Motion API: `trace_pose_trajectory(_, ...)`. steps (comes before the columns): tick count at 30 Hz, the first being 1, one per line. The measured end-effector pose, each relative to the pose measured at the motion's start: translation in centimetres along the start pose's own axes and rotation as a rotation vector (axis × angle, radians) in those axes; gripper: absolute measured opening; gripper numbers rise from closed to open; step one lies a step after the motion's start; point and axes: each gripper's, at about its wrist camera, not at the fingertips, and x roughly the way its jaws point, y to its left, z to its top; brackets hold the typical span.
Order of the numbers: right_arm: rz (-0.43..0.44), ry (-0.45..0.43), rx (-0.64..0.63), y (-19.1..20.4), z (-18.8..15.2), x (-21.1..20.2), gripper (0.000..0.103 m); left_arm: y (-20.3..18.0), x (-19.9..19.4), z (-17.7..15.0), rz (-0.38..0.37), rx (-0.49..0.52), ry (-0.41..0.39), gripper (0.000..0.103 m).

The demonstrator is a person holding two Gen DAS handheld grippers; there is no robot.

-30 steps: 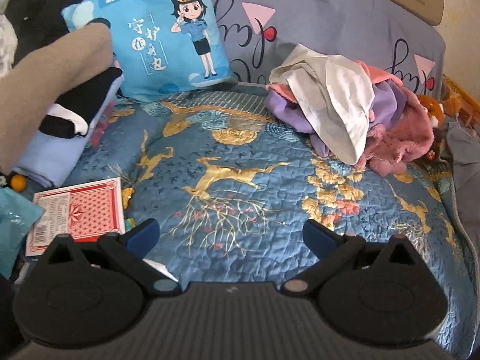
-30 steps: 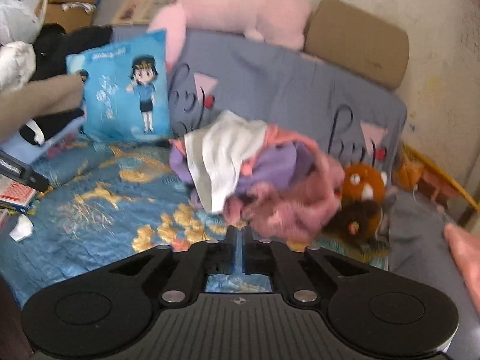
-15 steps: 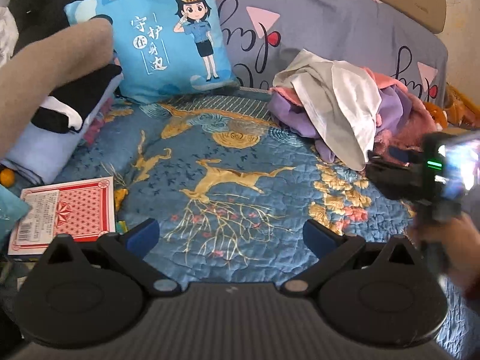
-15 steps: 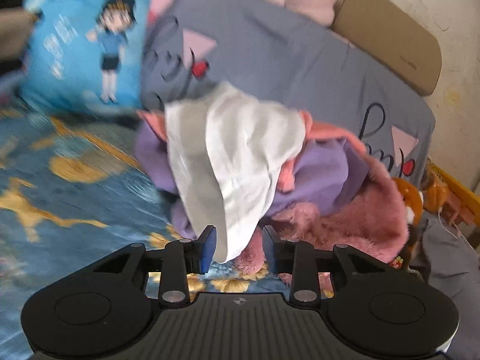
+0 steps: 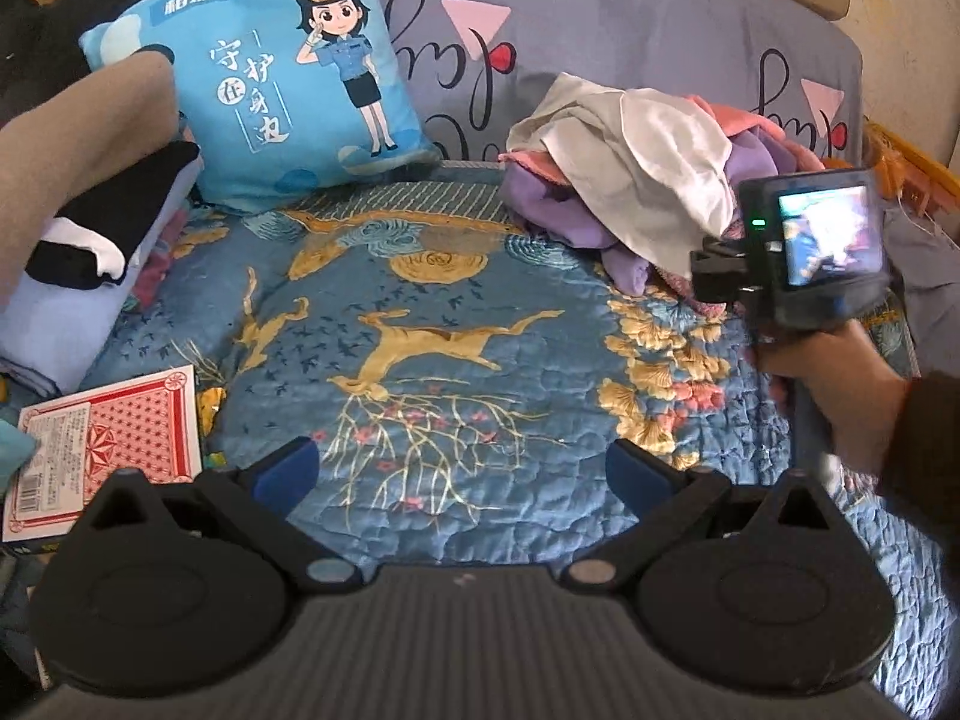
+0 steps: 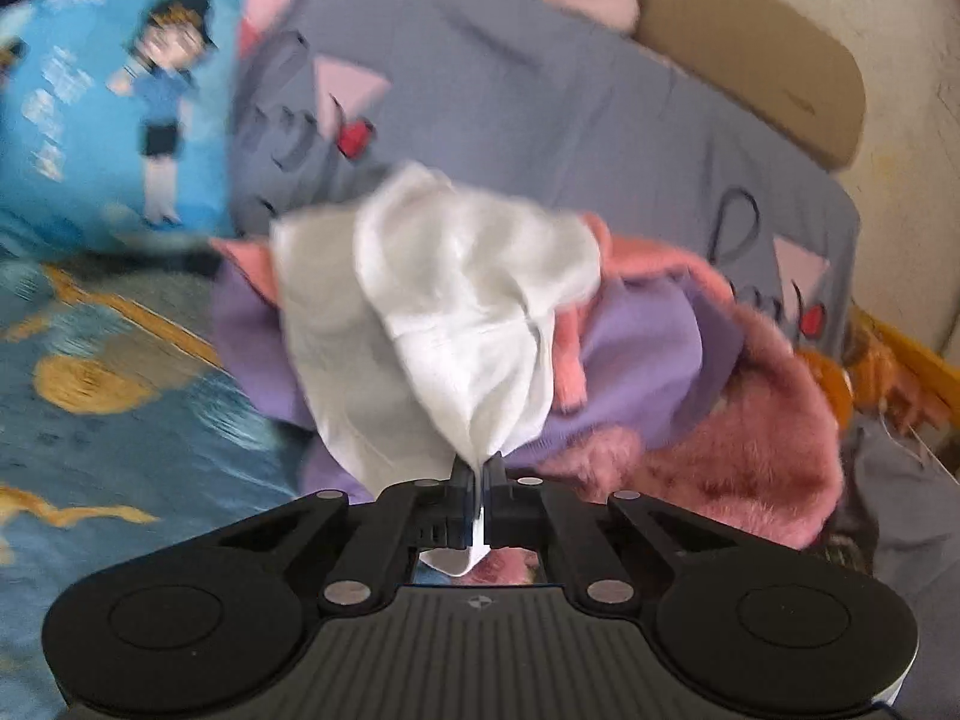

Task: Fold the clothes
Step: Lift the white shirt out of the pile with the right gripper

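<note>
My left gripper (image 5: 459, 474) is wide open and holds nothing. It hangs over the blue blanket (image 5: 432, 312) with gold deer on it. Just to its left lies a red box (image 5: 108, 438). Past that, on the left side, is a stack of folded clothes (image 5: 90, 228). A blue cushion (image 5: 282, 78) with a cartoon girl leans up at the back.

My right hand (image 5: 834, 384) is off to the right, holding my right gripper (image 6: 478, 498). Its two fingers are squeezed tight on the bottom tip of the white cloth (image 6: 468, 312). The white cloth lies on top of a messy pile, straight ahead of that gripper. Under it is a purple cloth (image 6: 636, 348), and a fuzzy pink one (image 6: 750, 450) sits to the right. Behind the pile stands a gray pillow (image 6: 540, 114).
</note>
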Motion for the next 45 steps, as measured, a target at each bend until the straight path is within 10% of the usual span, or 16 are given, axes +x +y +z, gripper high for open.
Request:
trace_pose_trajectory(7,0.126,-0.094,0.056,-2.8,0.1,-8.9,0.003,0.3,-0.8,1.0,-0.006,0.004,0.009,0.103)
trace_pose_trajectory(24,0.229,0.119,0.27,-9.7,-10.8,-25.9,0.003,-4.5,-0.7,0.2,-0.033,0.111,0.133,0.103)
trace_pose_trajectory(40,0.236,-0.094,0.413,-15.5,-7.3,-31.7,0.003,-9.9,-0.1,-1.9,-0.047,0.245,0.214,0.103)
trace_pose_trajectory(45,0.21,-0.09,0.404,-16.2,-7.7,-32.5,0.003,-12.1,0.9,-2.4,-0.1,0.369,0.067,0.103)
